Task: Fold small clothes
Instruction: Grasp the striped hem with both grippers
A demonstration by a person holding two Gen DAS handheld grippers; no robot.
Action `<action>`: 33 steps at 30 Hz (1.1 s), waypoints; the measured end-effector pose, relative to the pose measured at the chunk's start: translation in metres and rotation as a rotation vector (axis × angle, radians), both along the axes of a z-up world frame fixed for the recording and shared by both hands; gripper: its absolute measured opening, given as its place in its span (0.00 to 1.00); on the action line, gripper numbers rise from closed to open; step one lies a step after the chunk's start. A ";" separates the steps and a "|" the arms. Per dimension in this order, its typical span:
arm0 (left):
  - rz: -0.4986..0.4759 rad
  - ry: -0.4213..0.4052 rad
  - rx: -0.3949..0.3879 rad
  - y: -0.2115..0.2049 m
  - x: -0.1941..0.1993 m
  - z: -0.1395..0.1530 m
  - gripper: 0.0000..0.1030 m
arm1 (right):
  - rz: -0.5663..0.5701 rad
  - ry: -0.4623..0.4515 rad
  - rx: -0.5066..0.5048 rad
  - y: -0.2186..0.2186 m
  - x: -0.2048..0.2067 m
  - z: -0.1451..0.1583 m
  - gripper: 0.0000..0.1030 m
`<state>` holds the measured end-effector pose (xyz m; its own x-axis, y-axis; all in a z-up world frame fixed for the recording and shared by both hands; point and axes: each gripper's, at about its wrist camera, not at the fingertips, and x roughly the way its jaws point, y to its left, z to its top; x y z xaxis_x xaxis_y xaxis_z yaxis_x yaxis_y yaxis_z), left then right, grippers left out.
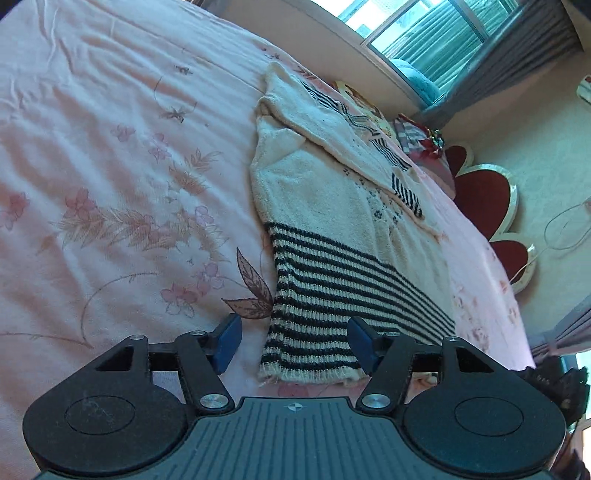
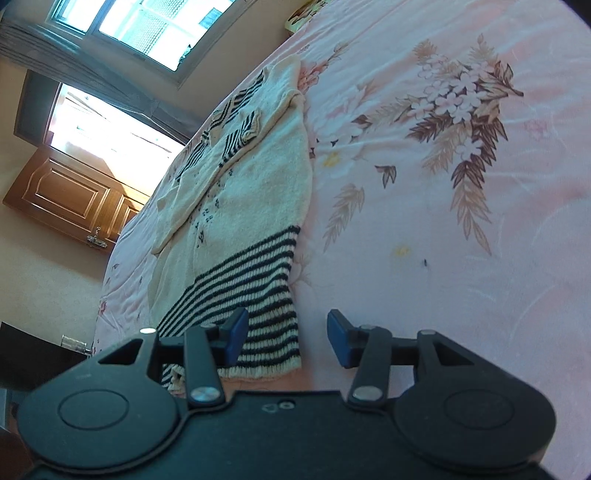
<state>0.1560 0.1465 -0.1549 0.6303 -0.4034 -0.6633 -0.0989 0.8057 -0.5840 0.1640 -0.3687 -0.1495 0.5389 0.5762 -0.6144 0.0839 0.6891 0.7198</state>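
Note:
A small cream knitted sweater (image 1: 325, 192) with a black-and-cream striped hem lies flat on the pink floral bedsheet (image 1: 110, 184), its sleeves folded in over the body. It also shows in the right wrist view (image 2: 258, 184). My left gripper (image 1: 293, 341) is open, its blue pads straddling the hem's left corner just above the cloth. My right gripper (image 2: 288, 338) is open over the hem's right corner, holding nothing.
The bed edge runs along the sweater's far side, with a red and white heart-shaped mat (image 1: 487, 192) on the floor beyond. A window with grey curtains (image 1: 443, 33) and a wooden door (image 2: 66, 192) stand behind. A small cushion (image 2: 299, 14) lies at the bed's far end.

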 end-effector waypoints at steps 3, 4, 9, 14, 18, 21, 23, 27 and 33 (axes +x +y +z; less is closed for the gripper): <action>-0.021 0.018 -0.080 0.001 0.011 -0.008 0.61 | 0.018 -0.005 0.041 0.004 0.008 -0.009 0.46; -0.028 0.021 -0.105 0.001 0.014 -0.011 0.61 | 0.023 -0.005 0.053 0.005 0.011 -0.010 0.46; -0.084 0.027 -0.157 -0.006 0.037 -0.016 0.61 | 0.087 -0.010 0.078 0.012 0.032 -0.012 0.47; -0.088 0.008 -0.150 -0.022 0.052 -0.017 0.61 | 0.119 -0.017 0.092 0.019 0.045 -0.012 0.47; -0.069 -0.010 -0.175 -0.025 0.059 -0.021 0.61 | 0.125 -0.026 0.081 0.025 0.049 -0.009 0.46; -0.080 -0.012 -0.111 -0.025 0.058 -0.018 0.39 | 0.143 -0.036 0.053 0.032 0.050 -0.007 0.44; -0.067 0.003 -0.064 -0.023 0.056 -0.018 0.17 | 0.159 -0.050 0.020 0.036 0.049 -0.004 0.43; -0.039 0.007 -0.084 -0.013 0.050 -0.026 0.07 | 0.203 -0.069 -0.077 0.045 0.049 0.001 0.29; -0.046 0.000 -0.061 -0.015 0.046 -0.024 0.07 | 0.072 -0.120 -0.090 0.018 0.040 0.006 0.34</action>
<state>0.2024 0.1312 -0.1787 0.6098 -0.4719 -0.6368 -0.0627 0.7722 -0.6323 0.2037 -0.3508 -0.1434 0.5711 0.5613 -0.5989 -0.0510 0.7525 0.6566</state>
